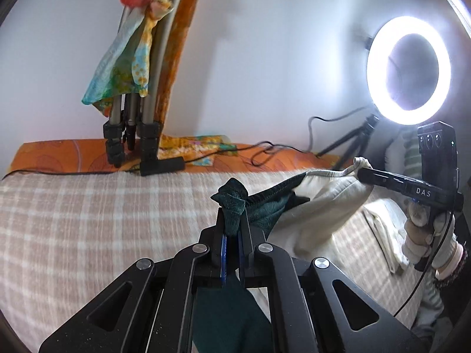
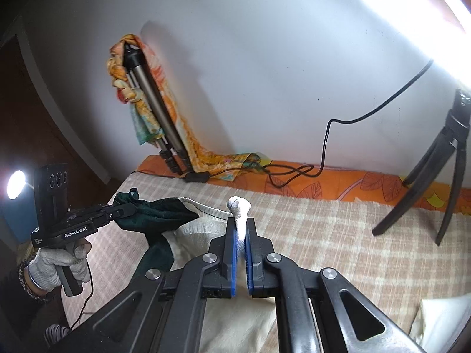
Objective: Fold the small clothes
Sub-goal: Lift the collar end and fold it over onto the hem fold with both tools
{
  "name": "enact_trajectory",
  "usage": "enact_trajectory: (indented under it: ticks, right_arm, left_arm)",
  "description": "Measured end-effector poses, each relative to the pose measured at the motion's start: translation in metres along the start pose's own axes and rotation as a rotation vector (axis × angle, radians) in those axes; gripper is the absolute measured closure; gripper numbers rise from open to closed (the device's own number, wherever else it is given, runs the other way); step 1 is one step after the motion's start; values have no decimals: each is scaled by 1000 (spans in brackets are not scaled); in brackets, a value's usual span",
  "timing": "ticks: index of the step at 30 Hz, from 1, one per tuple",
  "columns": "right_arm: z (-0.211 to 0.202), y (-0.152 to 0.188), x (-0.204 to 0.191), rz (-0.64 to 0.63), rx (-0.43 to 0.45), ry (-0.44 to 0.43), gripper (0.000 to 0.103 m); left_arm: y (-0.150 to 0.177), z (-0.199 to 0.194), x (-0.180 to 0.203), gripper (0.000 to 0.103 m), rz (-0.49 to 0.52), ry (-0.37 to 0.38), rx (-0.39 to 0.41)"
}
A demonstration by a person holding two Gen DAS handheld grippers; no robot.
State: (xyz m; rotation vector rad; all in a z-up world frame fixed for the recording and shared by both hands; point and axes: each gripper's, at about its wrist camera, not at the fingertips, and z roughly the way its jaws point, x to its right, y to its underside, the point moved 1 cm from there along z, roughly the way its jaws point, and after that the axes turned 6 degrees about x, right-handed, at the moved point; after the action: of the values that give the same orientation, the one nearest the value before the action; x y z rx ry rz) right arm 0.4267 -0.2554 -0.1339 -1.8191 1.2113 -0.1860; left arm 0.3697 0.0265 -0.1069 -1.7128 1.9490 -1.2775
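Plain white wall (image 2: 265,73) at the back, and in front of it a bed covered with a beige checked blanket (image 1: 103,220), with an orange leaf-print sheet (image 2: 353,186) showing along the far edge. Folded-up tripod (image 1: 138,111) leans against the wall with a colourful scarf (image 1: 129,67) draped over it, and a black cable (image 2: 326,147) snakes across the orange sheet. Lit ring light (image 1: 409,70) glows off on the right of the left wrist view, and its small black stand (image 2: 441,176) sits on the bed.

Now the actual clothes bit: a small garment, half dark green and half cream (image 1: 318,206), is strung up off the blanket between the two grippers. Left gripper (image 1: 232,220) has its fingers pinched right down on the dark green corner, a little tuft of fabric poking out past the tips. Right gripper (image 2: 240,229) is clamped the same way on the cream corner, white tuft sticking up above the blue pads (image 2: 234,253). So both are basically fully closed with cloth squeezed in between.

Rest of the garment sags down below the stretched top edge, hanging toward the blanket under both grippers. Gloved hands (image 2: 56,267) hold the handles. Another folded cream piece (image 1: 382,235) lies on the blanket off to the right, apart from the one being held.
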Motion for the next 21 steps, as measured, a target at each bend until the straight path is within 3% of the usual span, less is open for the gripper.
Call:
enact_trajectory:
  ticks: [10,21]
  right_arm:
    - [-62,61,-46,-45,-14,-20,100]
    - [-99,173,-92,-86,-67,-6,100]
  left_arm:
    - [56,-56,33,99,70,28,-18]
    - [154,-105,51,99,172,15,-88]
